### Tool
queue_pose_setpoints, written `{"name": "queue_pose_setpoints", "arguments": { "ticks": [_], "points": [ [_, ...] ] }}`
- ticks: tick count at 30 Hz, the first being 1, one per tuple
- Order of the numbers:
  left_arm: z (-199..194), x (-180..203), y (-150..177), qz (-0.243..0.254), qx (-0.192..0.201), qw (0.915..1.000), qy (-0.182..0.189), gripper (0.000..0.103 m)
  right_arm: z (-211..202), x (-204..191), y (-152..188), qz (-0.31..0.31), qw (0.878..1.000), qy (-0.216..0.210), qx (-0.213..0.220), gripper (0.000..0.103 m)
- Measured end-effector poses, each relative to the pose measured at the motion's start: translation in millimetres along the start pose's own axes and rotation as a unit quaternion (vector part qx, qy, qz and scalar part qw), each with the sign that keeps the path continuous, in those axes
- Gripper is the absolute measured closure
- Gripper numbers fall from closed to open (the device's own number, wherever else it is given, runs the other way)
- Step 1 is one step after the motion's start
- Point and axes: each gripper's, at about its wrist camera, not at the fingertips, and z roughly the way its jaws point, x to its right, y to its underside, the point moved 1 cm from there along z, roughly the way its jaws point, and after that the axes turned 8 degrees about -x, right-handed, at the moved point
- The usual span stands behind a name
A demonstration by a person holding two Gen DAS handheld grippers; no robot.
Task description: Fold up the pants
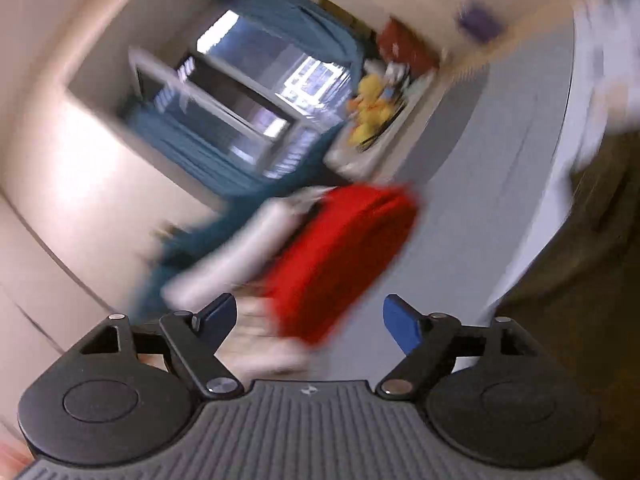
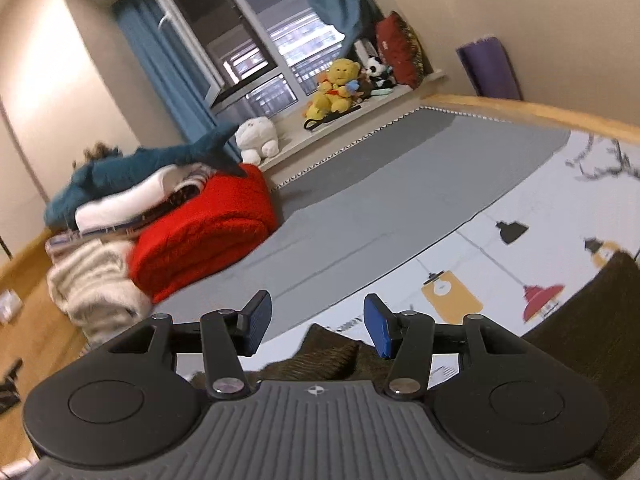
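Below right claw (image 2: 316,326), brown ribbed pants (image 2: 320,354), bunched

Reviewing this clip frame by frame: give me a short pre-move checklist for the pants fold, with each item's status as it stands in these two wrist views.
1. Left gripper empty, jaws spread wide: ok.
2. Right gripper empty, jaws apart: ok.
3. Pants located: dark brown fabric lies just under the right gripper, more at the right edge; its full layout is hidden: cannot tell.
4. Left view sharp enough to aim: heavily motion-blurred: not ok.
5. Folding surface: the grey sheet ahead lies flat and bare: ok.
6. Nearby clutter: the red blanket and the stacked bedding sit to the left, apart from the pants: ok.
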Motion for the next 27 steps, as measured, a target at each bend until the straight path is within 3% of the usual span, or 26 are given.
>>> {"name": "queue_pose_setpoints", "arguments": {
  "ticks": [1,2,3,5,6,8,9,11,12,13,16,19,21,24,27],
  "points": [
    [-1.1,7.5,-3.9,-0.049,-0.004,0.998,0.04,0.017,3.2,-0.4,1.5,-0.006,1.0,0.007,-0.003,0.049],
    [0.0,17.5,-5.9,-0.106,-0.016,0.9902,0.091,0.017,8.1,-0.3,3.7,-0.009,1.0,0.016,-0.009,0.049],
    [7.1,27.5,-6.5,-0.151,-0.041,0.9767,0.146,0.019,15.1,0.2,6.5,-0.009,0.999,0.025,-0.02,0.049],
    [21.9,50.3,-16.2,-0.221,-0.127,0.9403,0.225,0.047,28.8,0.9,11.8,-0.002,0.999,0.038,-0.037,0.049],
    [34.1,58.4,-18.9,-0.256,-0.165,0.919,0.25,0.054,37.5,0.3,14.3,0.001,0.998,0.046,-0.045,0.049],
    [53.5,68.1,-21.5,-0.3,-0.191,0.886,0.298,0.084,52.6,0.9,20.7,0.004,0.997,0.052,-0.05,0.053],
    [61.0,73.6,-26.4,-0.302,-0.196,0.8827,0.302,0.086,61.3,1.8,24.0,0.004,0.997,0.057,-0.058,0.065],
    [77.4,76.2,-37.2,-0.288,-0.195,0.8974,0.271,0.086,81.1,6.3,25.4,0.027,0.993,0.071,-0.088,0.079],
    [83.2,75.7,-41.2,-0.287,-0.193,0.9005,0.263,0.086,89.1,9.6,24.6,0.045,0.993,0.067,-0.09,0.079],
    [88.6,74.2,-39.1,-0.294,-0.194,0.8983,0.262,0.086,97.1,11.4,24.1,0.053,0.992,0.071,-0.094,0.079],
    [100.7,67.5,-35.9,-0.319,-0.21,0.8856,0.265,0.084,126.1,22.2,21.5,0.082,0.986,0.085,-0.121,0.078],
    [112.3,75.0,-32.7,-0.324,-0.228,0.8814,0.258,0.077,160.8,42.2,17.1,0.113,0.977,0.105,-0.146,0.067],
    [121.3,82.7,-31.8,-0.324,-0.24,0.88,0.251,0.073,182.6,57.0,12.7,0.117,0.973,0.129,-0.151,0.056],
    [133.1,87.1,-24.3,-0.325,-0.259,0.8755,0.246,0.072,213.3,77.2,11.8,0.117,0.967,0.124,-0.188,0.055],
    [140.1,86.1,-15.5,-0.325,-0.268,0.8731,0.246,0.067,239.9,83.6,16.0,0.078,0.963,0.126,-0.225,0.055]
  ]
}}
